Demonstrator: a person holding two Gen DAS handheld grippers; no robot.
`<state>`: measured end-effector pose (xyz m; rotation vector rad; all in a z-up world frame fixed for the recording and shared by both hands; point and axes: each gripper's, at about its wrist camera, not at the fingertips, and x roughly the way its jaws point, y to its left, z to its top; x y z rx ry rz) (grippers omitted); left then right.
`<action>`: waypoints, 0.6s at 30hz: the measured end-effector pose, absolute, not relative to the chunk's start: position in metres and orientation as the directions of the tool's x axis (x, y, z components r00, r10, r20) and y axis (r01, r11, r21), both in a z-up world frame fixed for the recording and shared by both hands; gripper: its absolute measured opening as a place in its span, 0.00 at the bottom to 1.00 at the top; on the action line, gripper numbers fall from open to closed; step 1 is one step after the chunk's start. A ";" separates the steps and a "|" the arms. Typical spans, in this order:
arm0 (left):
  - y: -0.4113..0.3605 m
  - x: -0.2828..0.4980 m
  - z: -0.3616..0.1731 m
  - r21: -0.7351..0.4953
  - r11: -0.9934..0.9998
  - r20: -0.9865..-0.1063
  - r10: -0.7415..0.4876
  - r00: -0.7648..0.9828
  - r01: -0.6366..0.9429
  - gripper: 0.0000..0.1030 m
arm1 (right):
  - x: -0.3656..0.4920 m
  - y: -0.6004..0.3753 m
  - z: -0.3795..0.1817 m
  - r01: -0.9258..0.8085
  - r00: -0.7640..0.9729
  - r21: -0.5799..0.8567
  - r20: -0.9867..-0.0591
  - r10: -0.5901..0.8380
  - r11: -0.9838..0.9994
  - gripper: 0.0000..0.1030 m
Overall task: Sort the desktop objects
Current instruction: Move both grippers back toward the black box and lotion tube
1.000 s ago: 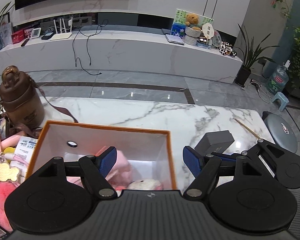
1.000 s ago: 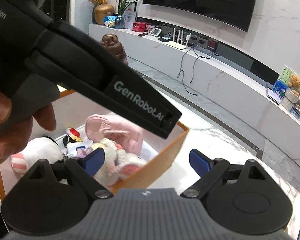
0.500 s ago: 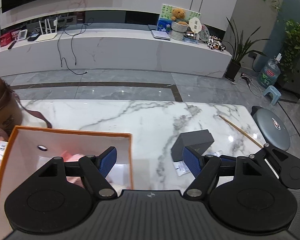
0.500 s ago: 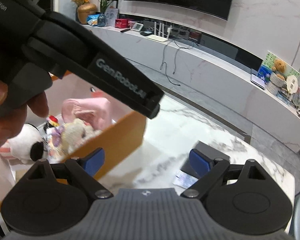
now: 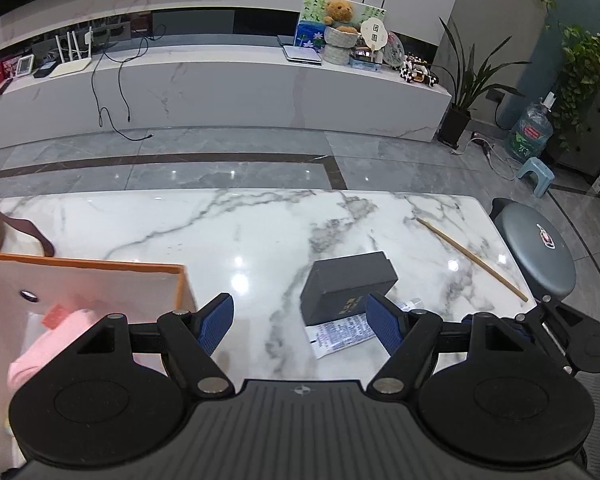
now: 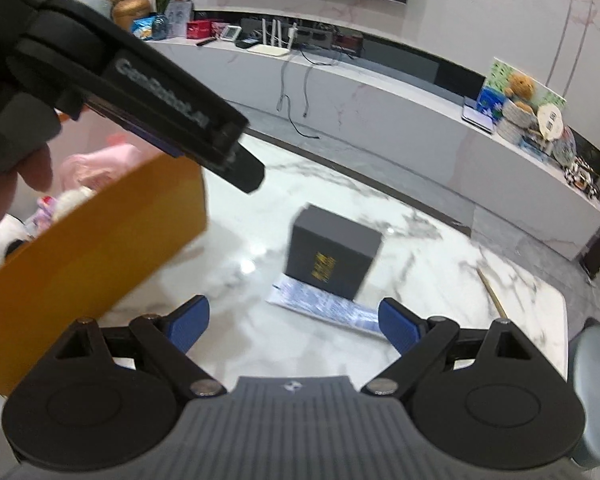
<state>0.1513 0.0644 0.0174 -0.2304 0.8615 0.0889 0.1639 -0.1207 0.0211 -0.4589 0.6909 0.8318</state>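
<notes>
Nearest the lens in the right wrist view, the right hand-held gripper (image 6: 294, 322) hangs with its blue pads wide apart and nothing between them; the left hand-held gripper (image 5: 300, 320) is likewise spread and empty. Just beyond, at centre frame, the dark grey rectangular box with gold lettering (image 6: 334, 252) sits on a printed white paper leaflet (image 6: 324, 308), with a small clear tube (image 5: 410, 303) touching its lower right edge in the left view.

The likely trouble: a closing grip on the box could drag the leaflet along or pinch it, and the glossy stone may let the box slide away. The left tool's body crosses the upper left of the right view, so the two could collide.

At lower left stands the orange-rimmed open cardboard box (image 5: 100, 270) holding pink soft things. A thin wooden stick (image 5: 472, 258) lies well apart at right on the white grey-veined marble worktop (image 5: 228, 232). Farther off are grey floor tiles, a long white media bench and potted plants.
</notes>
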 end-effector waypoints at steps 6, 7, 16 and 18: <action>0.048 0.166 0.002 -0.124 0.979 -0.760 0.012 0.650 -0.162 0.83 | 0.181 -0.129 0.001 -0.799 0.471 -0.105 -0.721 0.508 0.592 0.89; 0.045 0.168 -0.001 -0.108 0.982 -0.760 0.018 0.650 -0.154 0.83 | 0.184 -0.130 -0.002 -0.803 0.468 -0.105 -0.721 0.511 0.587 0.89; 0.029 0.186 -0.022 -0.008 0.999 -0.784 0.016 0.621 -0.036 0.83 | 0.197 -0.141 -0.039 -0.843 0.443 -0.144 -0.733 0.516 0.518 0.89; 0.025 0.190 -0.028 0.023 1.000 -0.789 0.021 0.614 -0.005 0.83 | 0.198 -0.141 -0.043 -0.849 0.442 -0.155 -0.732 0.518 0.505 0.89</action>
